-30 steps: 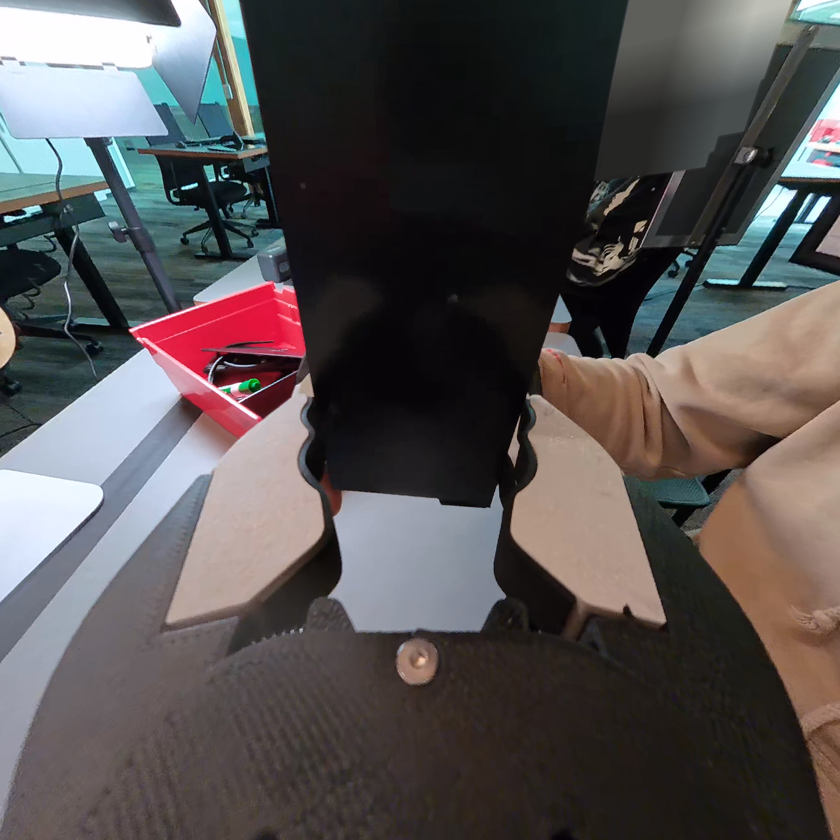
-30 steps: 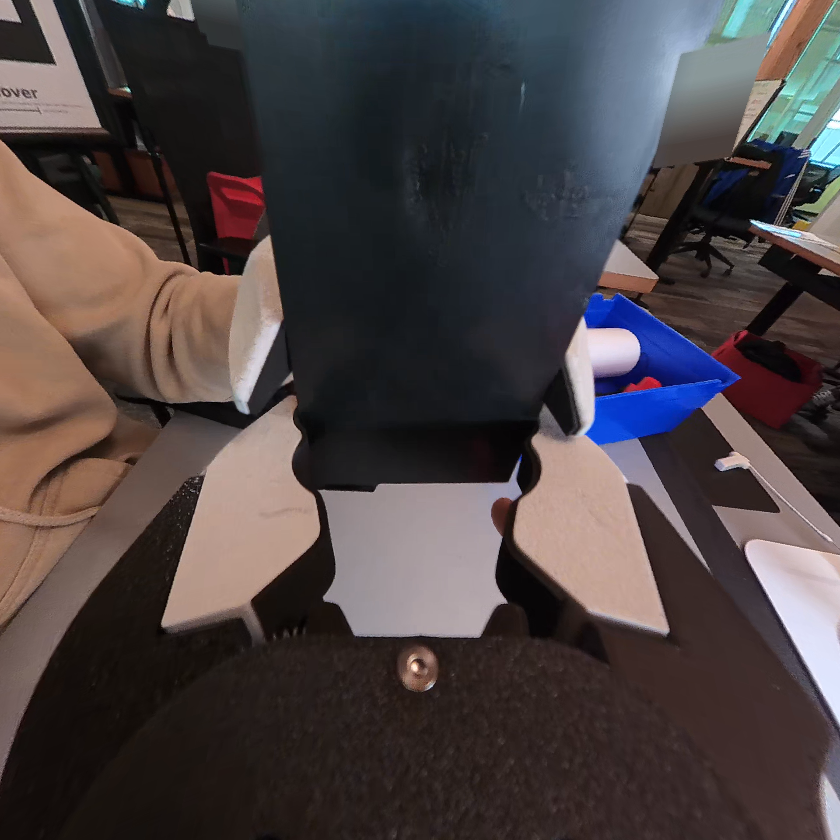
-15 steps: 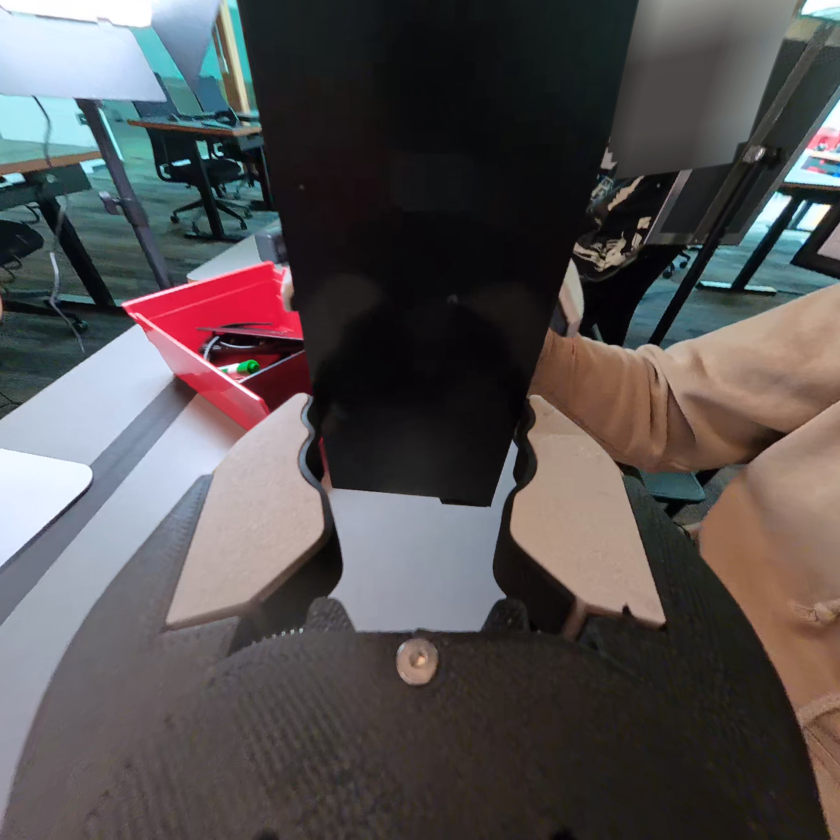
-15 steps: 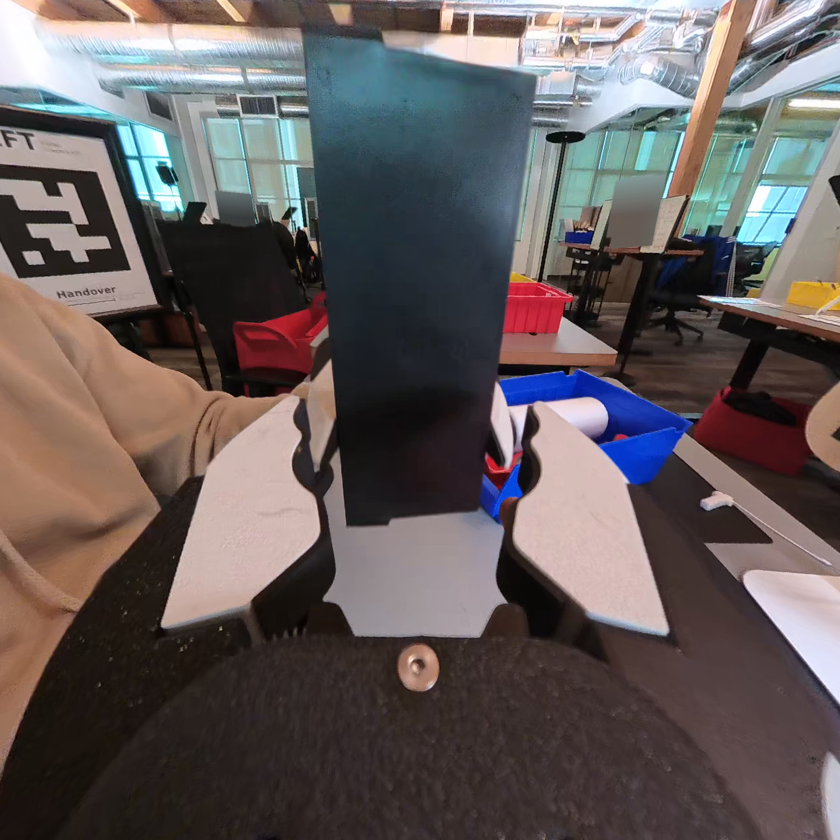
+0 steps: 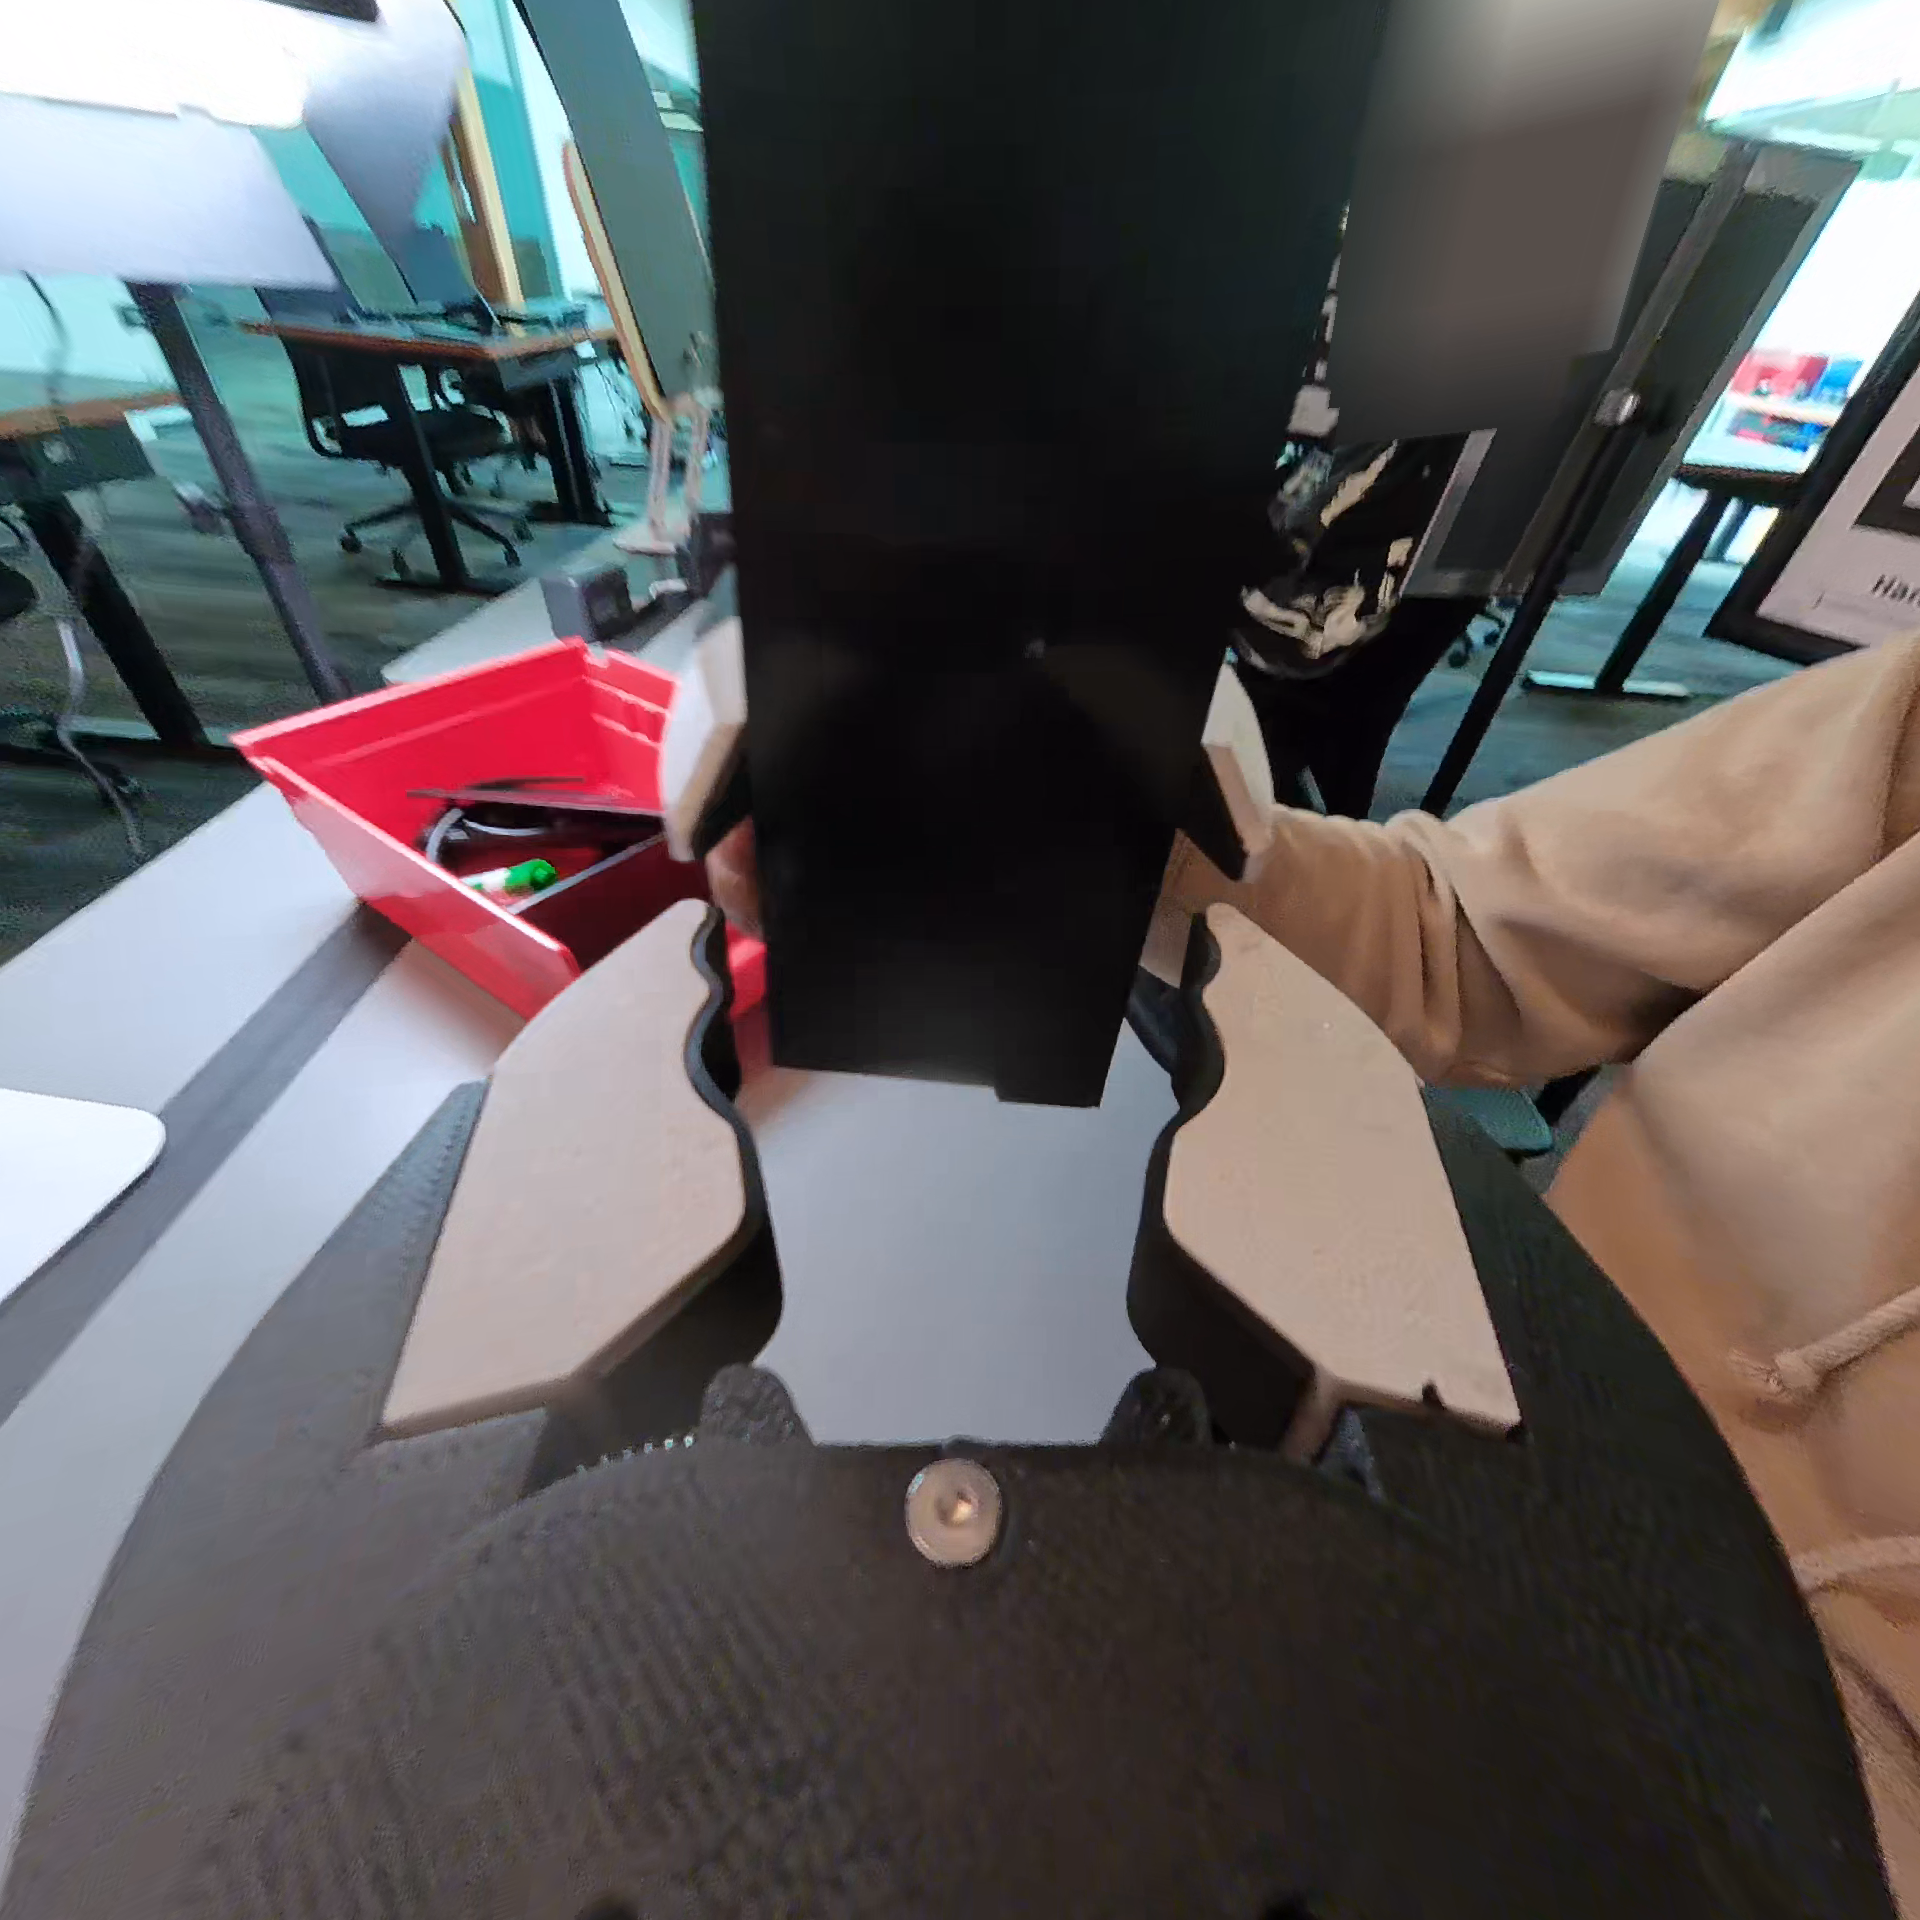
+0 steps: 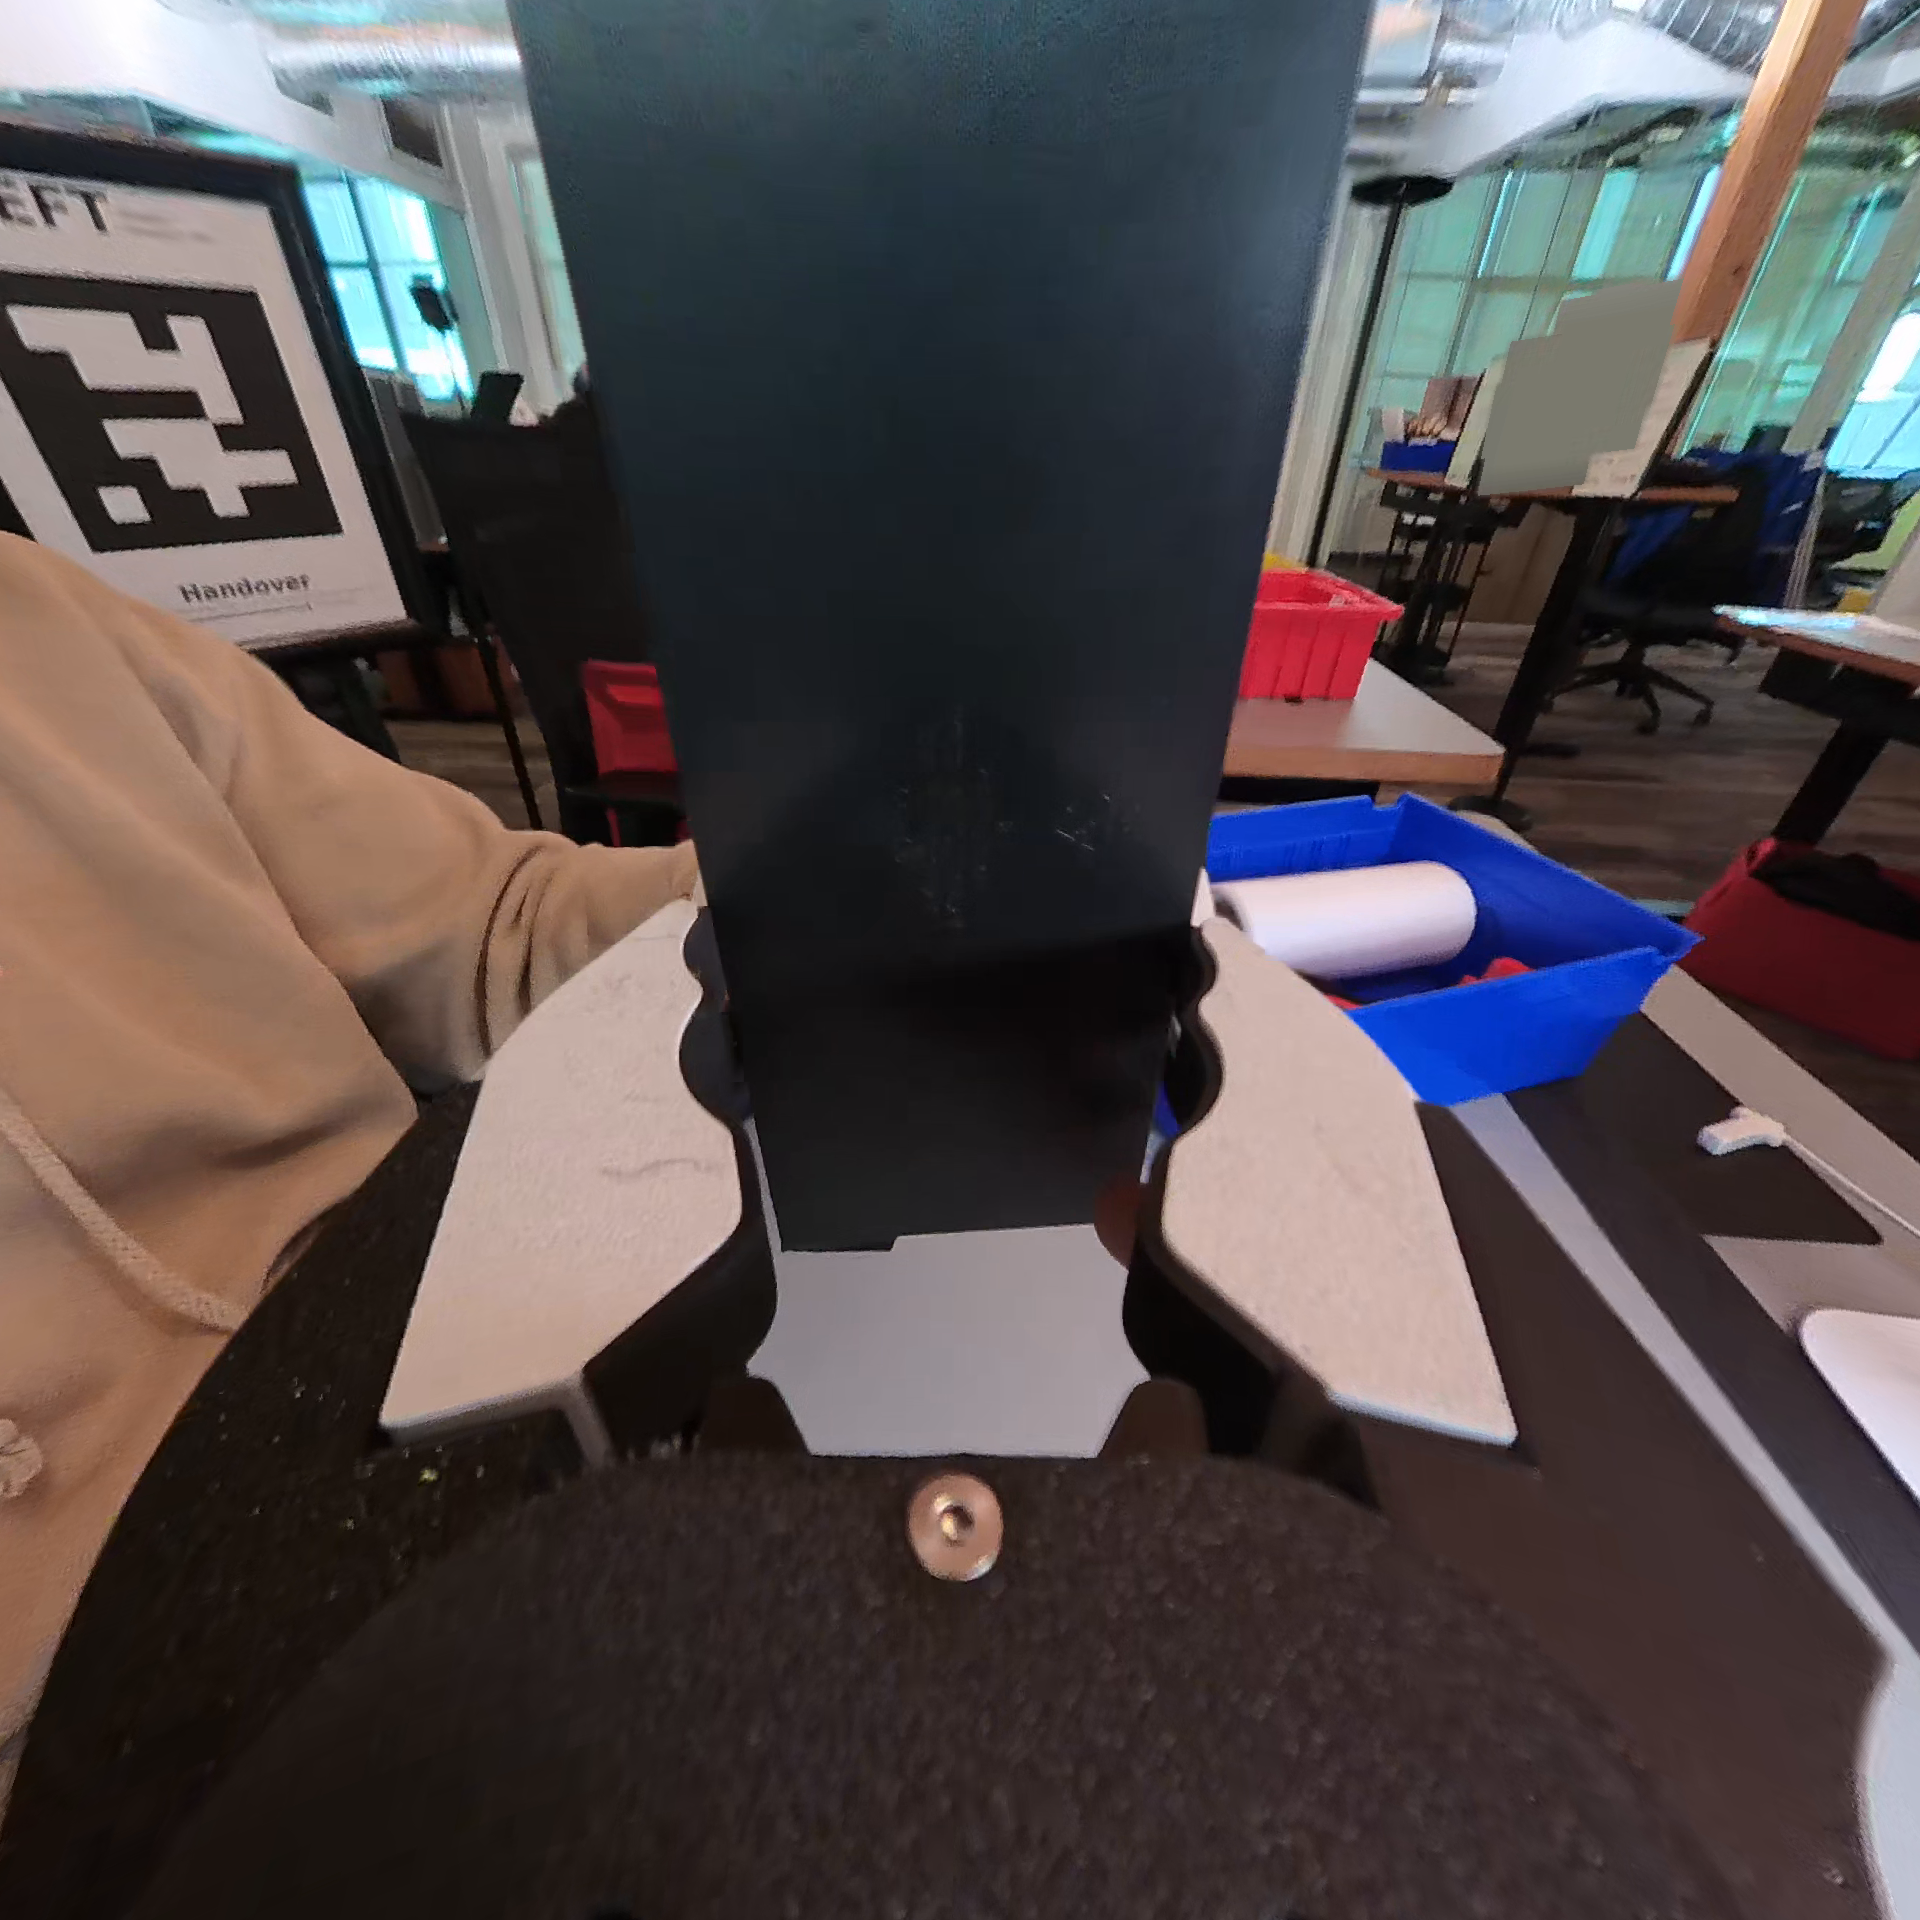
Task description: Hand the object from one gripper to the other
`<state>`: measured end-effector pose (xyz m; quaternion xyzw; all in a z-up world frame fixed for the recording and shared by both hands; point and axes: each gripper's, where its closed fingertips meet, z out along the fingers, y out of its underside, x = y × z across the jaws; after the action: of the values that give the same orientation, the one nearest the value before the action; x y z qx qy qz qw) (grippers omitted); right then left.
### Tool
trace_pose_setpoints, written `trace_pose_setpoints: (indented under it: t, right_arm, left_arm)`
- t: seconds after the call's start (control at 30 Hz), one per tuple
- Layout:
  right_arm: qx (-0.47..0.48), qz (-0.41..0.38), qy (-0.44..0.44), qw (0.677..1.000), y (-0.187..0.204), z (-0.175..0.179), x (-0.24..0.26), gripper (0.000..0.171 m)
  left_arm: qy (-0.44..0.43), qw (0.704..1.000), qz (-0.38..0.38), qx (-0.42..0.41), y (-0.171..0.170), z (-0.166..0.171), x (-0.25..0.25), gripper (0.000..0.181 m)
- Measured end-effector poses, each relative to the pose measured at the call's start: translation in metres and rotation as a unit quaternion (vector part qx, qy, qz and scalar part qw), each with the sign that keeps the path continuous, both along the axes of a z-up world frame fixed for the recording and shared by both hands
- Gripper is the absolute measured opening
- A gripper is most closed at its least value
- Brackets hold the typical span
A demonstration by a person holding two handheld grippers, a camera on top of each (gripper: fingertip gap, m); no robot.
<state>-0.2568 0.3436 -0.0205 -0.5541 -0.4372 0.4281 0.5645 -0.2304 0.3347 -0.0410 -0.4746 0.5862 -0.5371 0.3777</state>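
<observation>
- Black, flat and rigid: one panel (image 5: 977,520) is in play. Its long axis stands upright, and the upper end runs out of the top of both wrist views.
- Its lower end points down at the grey table (image 5: 156,935) without touching it. That end is cut square, with one small step at a corner.
- Your right gripper (image 6: 951,997) is clamped on the panel near the lower end. Both of its pale fingers (image 6: 582,1174) press against the panel's side edges.
- Your left gripper (image 5: 956,987) brackets the same lower end from the opposite face. Its jaws are spread slightly wider than the panel, with a sliver of background visible on each side, so it is not gripping.
- In the left wrist view, the right gripper's two fingertips show higher up, flanking the panel.
- Count: one panel, two grippers, four fingers.
- One red bin (image 5: 416,748) sits on the table behind the left gripper and holds a green-capped marker (image 5: 520,876).
- One blue bin (image 6: 1507,1039) sits beyond the right gripper and holds one white roll (image 6: 1351,914).
- A beige sleeve (image 5: 1558,904) enters each view.
</observation>
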Motion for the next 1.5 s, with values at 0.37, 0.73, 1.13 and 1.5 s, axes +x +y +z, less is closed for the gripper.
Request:
trace_pose_setpoints:
  t: [0.37,0.73,1.13,1.5]
  right_arm:
    - [-0.006,-0.001,-0.071,0.997,0.005,-0.031,-0.020,0.084]
    - [0.005,-0.027,-0.053,0.998,0.005,-0.013,0.005,0.088]
    - [0.003,0.003,-0.057,0.998,-0.006,-0.011,-0.013,0.085]
    - [0.017,-0.014,-0.064,0.998,-0.003,-0.011,-0.003,0.084]
  left_arm:
    - [0.003,1.000,0.021,0.022,-0.004,0.012,-0.006,0.092]
    - [0.015,0.998,0.041,0.038,0.008,0.009,-0.011,0.086]
    - [0.071,0.996,0.003,0.056,-0.012,-0.021,0.007,0.086]
    - [-0.018,1.000,0.009,0.023,-0.004,0.026,-0.022,0.087]
